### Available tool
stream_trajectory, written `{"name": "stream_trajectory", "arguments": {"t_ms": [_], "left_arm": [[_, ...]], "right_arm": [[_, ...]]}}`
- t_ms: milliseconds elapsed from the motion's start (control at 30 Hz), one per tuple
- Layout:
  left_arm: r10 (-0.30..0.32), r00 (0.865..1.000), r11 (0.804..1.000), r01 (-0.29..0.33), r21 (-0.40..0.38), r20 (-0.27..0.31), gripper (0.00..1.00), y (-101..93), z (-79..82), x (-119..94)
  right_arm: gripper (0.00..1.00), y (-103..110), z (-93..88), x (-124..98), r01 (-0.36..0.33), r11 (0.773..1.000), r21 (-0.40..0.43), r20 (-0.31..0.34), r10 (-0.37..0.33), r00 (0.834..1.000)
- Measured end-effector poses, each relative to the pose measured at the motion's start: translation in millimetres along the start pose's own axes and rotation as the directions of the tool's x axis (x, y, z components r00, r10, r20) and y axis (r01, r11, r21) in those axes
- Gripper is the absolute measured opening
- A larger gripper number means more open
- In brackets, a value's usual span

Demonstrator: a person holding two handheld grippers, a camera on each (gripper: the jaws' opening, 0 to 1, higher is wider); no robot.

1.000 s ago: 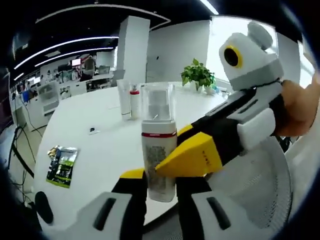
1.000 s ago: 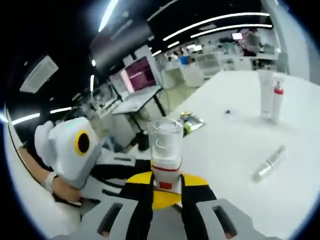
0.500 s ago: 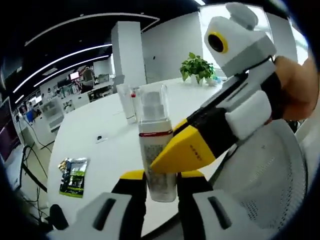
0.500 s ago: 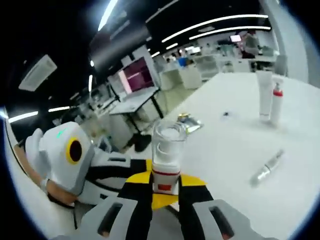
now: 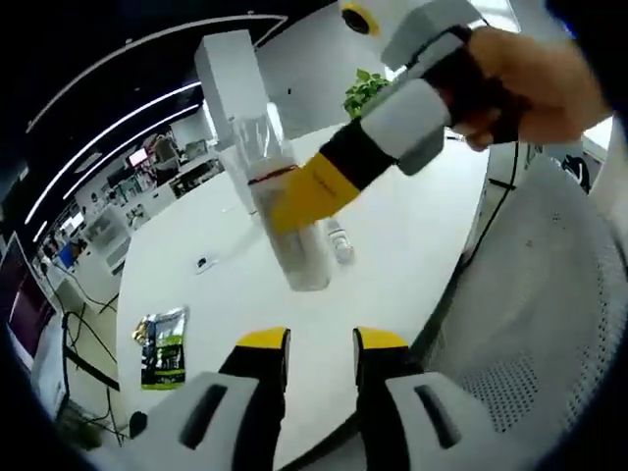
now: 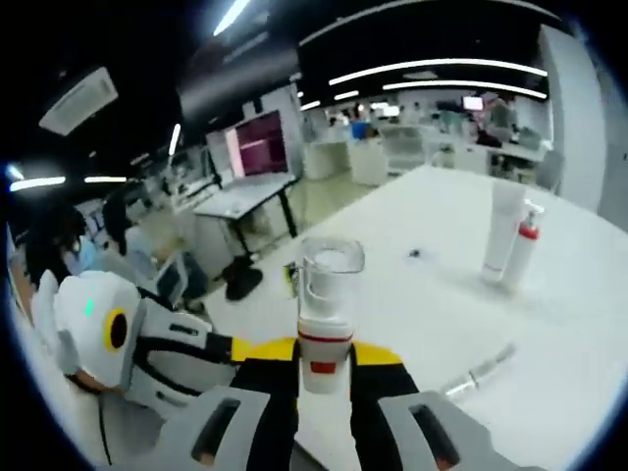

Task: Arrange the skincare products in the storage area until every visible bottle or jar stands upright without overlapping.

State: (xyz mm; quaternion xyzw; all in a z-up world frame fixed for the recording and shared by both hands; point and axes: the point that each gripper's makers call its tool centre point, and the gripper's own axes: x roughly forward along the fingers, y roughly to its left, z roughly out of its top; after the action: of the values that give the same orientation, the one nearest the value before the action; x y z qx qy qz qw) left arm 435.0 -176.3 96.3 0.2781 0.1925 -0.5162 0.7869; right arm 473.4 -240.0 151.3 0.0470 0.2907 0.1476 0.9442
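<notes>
While pinched low on its white body between the yellow-tipped fingers [image 6: 278,355] of the right gripper [image 6: 312,378], the pump bottle [image 6: 327,312] with clear cap and red band rides in mid-air above the near edge of the worktop [image 6: 461,304], probably carried so as to be set down standing. Seen from the left gripper [image 5: 319,343], tilted, with the right gripper's fingers [image 5: 312,191] clamped across its middle. Spread apart and holding nothing, the left fingers [image 5: 263,340], well short of the bottle. Beyond the bottle, upright and touching or nearly so, a white tube [image 6: 500,232] and a slim red-collared pump [image 6: 522,249]. Nearer the bottle, lying flat, a small silvery vial [image 6: 478,372], likely still to be stood up. Off toward the worktop's edge, a green snack packet [image 5: 162,344]; at the far side, a potted plant [image 5: 364,90].
</notes>
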Motion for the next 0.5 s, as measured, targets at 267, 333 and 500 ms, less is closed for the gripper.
{"name": "stream_trajectory", "arguments": {"t_ms": [267, 333, 500], "left_arm": [[-0.019, 0.999, 1.000, 0.020, 0.012, -0.032, 0.25, -4.3, -5.0, 4.1], [-0.016, 0.999, 1.000, 0.017, 0.021, -0.042, 0.25, -3.9, -6.5, 3.8], [-0.012, 0.999, 1.000, 0.013, 0.017, -0.049, 0.24, -2.6, -8.1, 3.6]], "right_arm": [[0.13, -52.6, 24.2, 13.0, 0.103, 0.995, 0.017, 0.049, -0.104, 0.993], [0.13, -63.6, 30.4, 17.0, 0.124, 0.992, 0.017, 0.061, -0.125, 0.990], [0.13, -88.3, 41.6, 26.6, 0.170, 0.985, 0.017, 0.071, -0.171, 0.983]]}}
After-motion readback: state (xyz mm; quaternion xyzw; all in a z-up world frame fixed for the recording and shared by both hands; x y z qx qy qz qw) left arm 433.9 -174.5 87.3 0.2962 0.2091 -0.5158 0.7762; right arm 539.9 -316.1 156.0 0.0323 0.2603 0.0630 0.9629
